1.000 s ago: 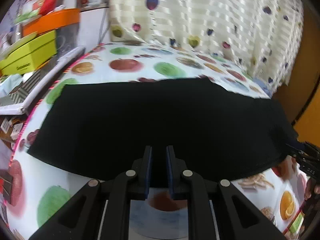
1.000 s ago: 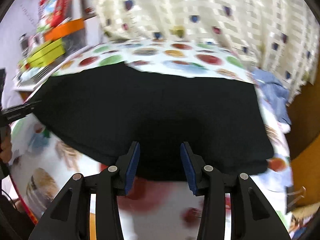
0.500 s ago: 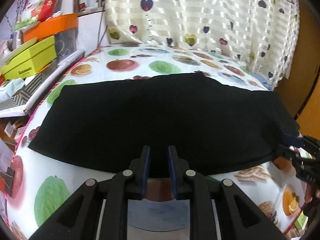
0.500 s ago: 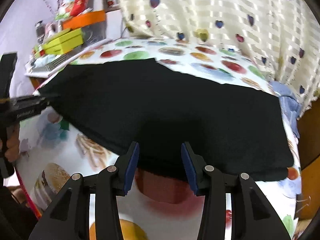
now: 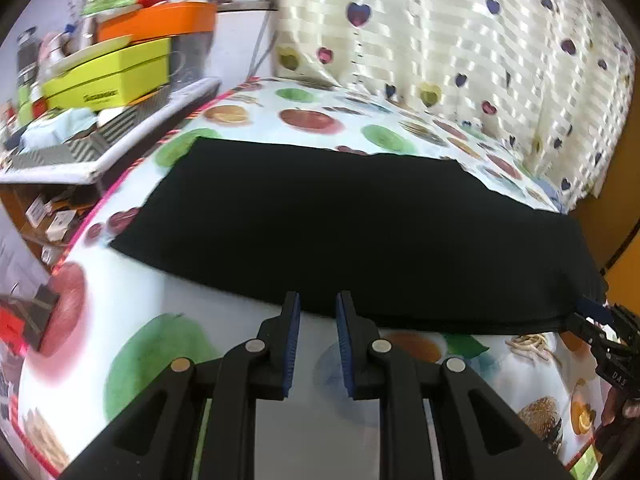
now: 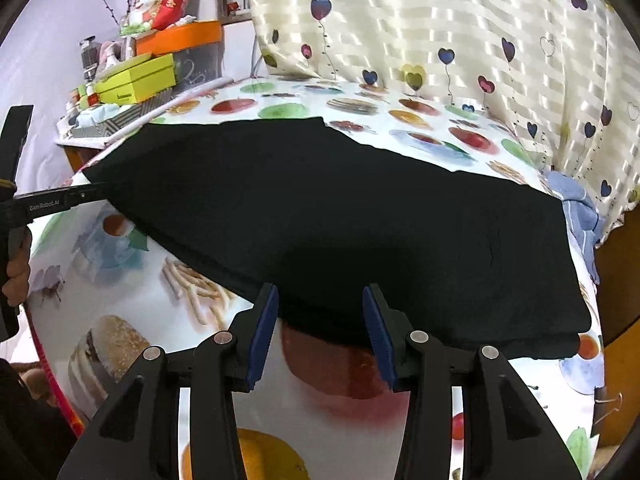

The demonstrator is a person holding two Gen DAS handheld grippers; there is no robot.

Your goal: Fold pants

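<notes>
The black pants (image 5: 360, 232) lie flat, folded into a wide band, on a table with a fruit-print cloth (image 5: 168, 360). My left gripper (image 5: 318, 308) hovers at the middle of their near edge, open by a narrow gap, with nothing pinched. In the right wrist view the pants (image 6: 360, 220) fill the middle, and my right gripper (image 6: 320, 296) stands open wider at the near edge, its pads clear of the cloth. My right gripper (image 5: 600, 320) also shows by the pants' right corner. My left gripper (image 6: 60, 200) and the hand (image 6: 16, 272) holding it show at the left end.
Yellow and orange boxes (image 5: 120, 72) are stacked on a side shelf (image 5: 120, 140) to the left. A heart-print curtain (image 6: 440, 40) hangs behind the table. A blue cloth (image 6: 576, 204) lies at the far right edge. A wooden surface (image 5: 616, 240) stands to the right.
My left gripper has slid to the left along the pants' near edge and its jaws have parted slightly. My right gripper shifted earlier and has since held still. The pants have not moved.
</notes>
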